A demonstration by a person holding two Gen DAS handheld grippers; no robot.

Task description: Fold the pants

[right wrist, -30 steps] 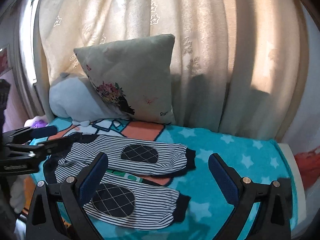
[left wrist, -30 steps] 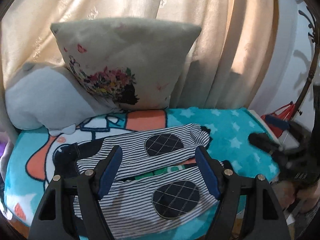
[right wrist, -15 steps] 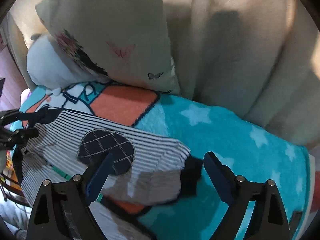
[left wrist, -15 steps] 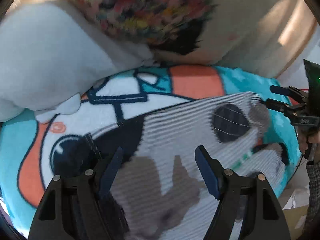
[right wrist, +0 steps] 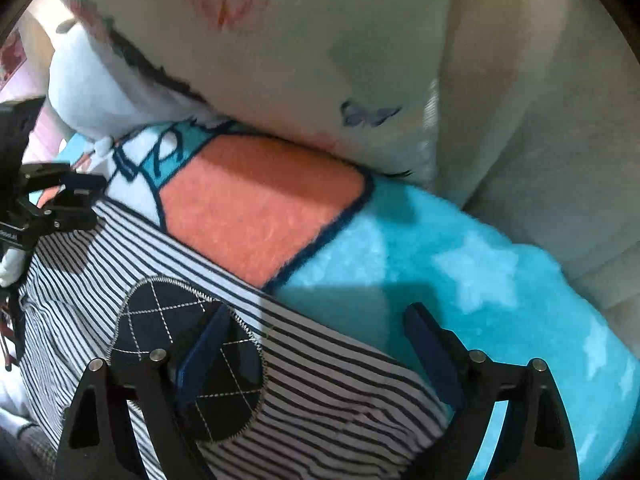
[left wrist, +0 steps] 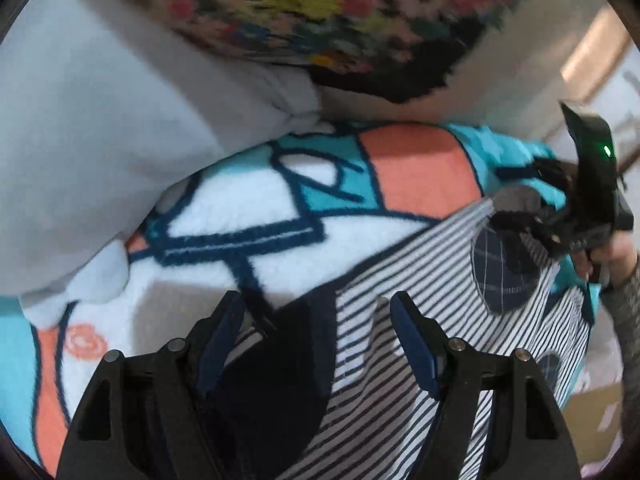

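The striped pants [left wrist: 400, 320] with dark knee patches [right wrist: 188, 364] lie flat on a cartoon blanket [left wrist: 248, 216]. My left gripper [left wrist: 316, 320] is open, low over the dark waistband [left wrist: 280, 380] at the pants' far edge. My right gripper [right wrist: 316, 332] is open, low over the far leg [right wrist: 320, 380] near its knee patch. Each gripper shows in the other's view: the right one [left wrist: 560, 216] at the right, the left one [right wrist: 56, 204] at the left.
A floral cushion [left wrist: 360, 20] and a pale blue plush pillow [left wrist: 100, 140] lean right behind the pants. Cream curtains [right wrist: 540, 100] hang behind. The teal starred part of the blanket [right wrist: 500, 300] stretches to the right.
Both grippers have dropped and moved forward toward the far edge of the pants; the pants and pillows fill much more of each view. Both jaws stay open.
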